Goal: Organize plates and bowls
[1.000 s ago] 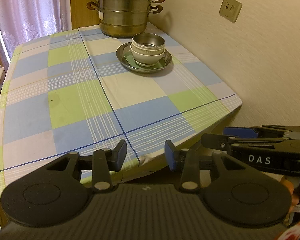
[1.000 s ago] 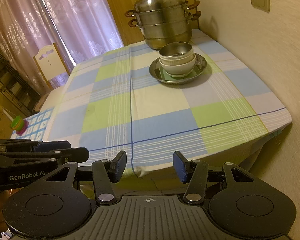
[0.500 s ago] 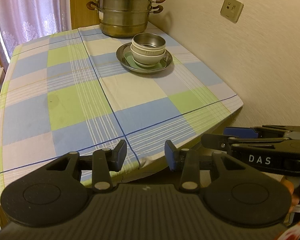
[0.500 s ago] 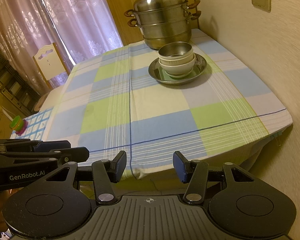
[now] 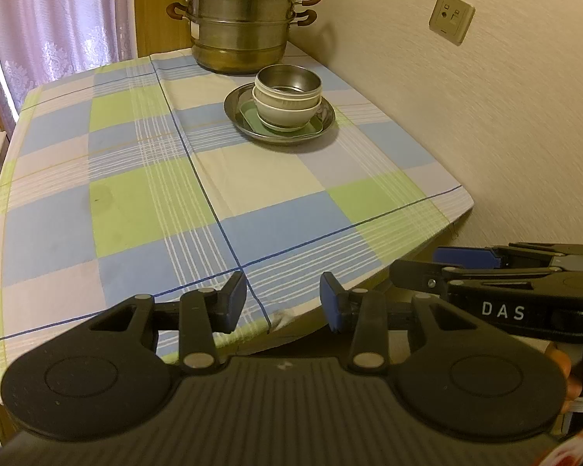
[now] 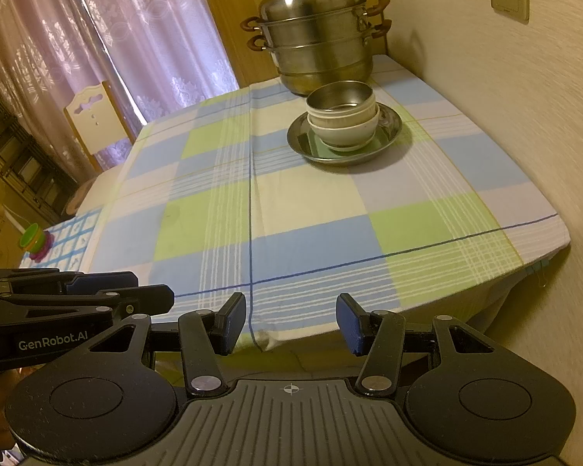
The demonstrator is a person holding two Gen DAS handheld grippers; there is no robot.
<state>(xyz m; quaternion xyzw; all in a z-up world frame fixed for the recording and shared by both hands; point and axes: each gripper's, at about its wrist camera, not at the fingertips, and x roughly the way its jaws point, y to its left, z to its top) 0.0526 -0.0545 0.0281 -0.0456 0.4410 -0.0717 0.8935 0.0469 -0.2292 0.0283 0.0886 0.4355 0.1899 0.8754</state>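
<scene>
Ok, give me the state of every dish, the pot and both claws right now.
Metal bowl: upright, empty, top of the stack.
White bowls: nested, upright, under it.
Green dish: flat beneath the bowls.
Metal plate: on the tablecloth, carrying the stack.
Steamer pot: lid on.
Left claw: open, empty.
Right claw: open, empty.

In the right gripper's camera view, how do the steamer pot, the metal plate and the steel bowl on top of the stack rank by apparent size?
Largest to smallest:
1. steamer pot, though farthest away
2. metal plate
3. steel bowl, clearly narrower than the plate beneath it
</scene>
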